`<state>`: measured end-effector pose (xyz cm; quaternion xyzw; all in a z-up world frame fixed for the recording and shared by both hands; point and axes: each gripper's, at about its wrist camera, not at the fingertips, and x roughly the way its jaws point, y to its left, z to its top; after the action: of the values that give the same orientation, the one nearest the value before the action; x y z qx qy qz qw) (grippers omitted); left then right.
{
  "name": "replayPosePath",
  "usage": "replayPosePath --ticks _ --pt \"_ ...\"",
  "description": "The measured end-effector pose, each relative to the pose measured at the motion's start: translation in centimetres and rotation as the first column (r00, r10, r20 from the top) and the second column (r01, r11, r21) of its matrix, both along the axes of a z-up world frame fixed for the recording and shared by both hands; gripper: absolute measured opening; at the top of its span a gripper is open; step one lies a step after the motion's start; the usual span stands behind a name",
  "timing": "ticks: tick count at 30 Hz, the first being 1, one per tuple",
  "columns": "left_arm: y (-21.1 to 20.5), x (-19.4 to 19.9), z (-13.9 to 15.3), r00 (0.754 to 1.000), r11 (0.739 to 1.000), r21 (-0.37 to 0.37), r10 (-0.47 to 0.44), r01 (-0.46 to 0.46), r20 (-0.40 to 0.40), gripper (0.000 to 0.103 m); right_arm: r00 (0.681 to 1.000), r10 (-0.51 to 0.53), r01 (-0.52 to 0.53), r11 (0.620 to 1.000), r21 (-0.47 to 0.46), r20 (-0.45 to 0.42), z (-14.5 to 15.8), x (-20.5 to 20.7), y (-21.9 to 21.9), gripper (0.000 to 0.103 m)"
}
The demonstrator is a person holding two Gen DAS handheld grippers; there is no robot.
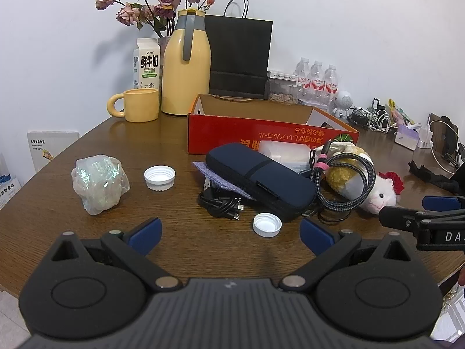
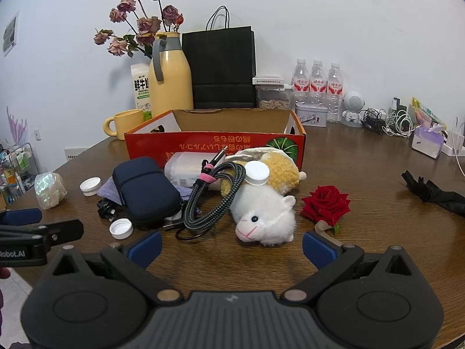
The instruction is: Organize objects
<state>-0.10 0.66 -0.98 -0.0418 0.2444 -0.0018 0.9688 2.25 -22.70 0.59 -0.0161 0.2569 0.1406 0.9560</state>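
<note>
While nothing has been picked up yet, both tools are held low at the near edge of the wooden table [image 2: 363, 174]. The left gripper [image 1: 231, 234] is spread wide and empty, lined up toward a white bottle cap [image 1: 267, 224] just ahead of it. The right gripper [image 2: 231, 245] is likewise spread and empty, faced at the white plush lamb [image 2: 263, 215].

The clutter is heaped in front of the open orange cardboard box [image 2: 215, 139], which is probably meant as the collection bin. A navy pouch [image 1: 258, 179] is propped on a purple cloth and a black cord; a braided cable [image 2: 212, 200] is looped against the lamb, and another cap is perched on the lamb's back. A red rose [image 2: 325, 205] lies apart on the right, and a crumpled iridescent wrap [image 1: 98, 183] on the left.

Behind, against a plain white wall, a yellow jug [image 1: 186, 64], a mug, a milk carton, dried flowers, a black bag and water bottles are lined up.
</note>
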Motion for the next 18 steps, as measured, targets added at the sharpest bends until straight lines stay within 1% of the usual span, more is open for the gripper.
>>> replayPosePath --ticks 5,10,14,18 --pt "0.8 0.5 0.2 0.999 1.000 0.002 0.031 -0.031 0.012 0.103 1.000 -0.021 0.021 1.000 -0.003 0.007 -0.3 0.4 -0.6 0.103" --pt "2.3 1.4 0.9 0.994 0.995 0.012 0.099 -0.099 0.037 0.103 0.997 -0.072 0.072 0.997 -0.028 0.015 -0.5 1.6 -2.1 0.103" --pt "3.8 2.2 1.1 0.986 0.986 0.031 0.160 -0.161 0.038 0.103 0.994 -0.112 0.113 0.993 -0.046 0.018 -0.6 3.0 -3.7 0.103" --pt "5.4 3.1 1.1 0.974 0.972 0.058 0.226 -0.228 0.033 0.103 0.991 -0.136 0.137 0.988 -0.072 0.017 -1.0 4.5 -5.1 0.103"
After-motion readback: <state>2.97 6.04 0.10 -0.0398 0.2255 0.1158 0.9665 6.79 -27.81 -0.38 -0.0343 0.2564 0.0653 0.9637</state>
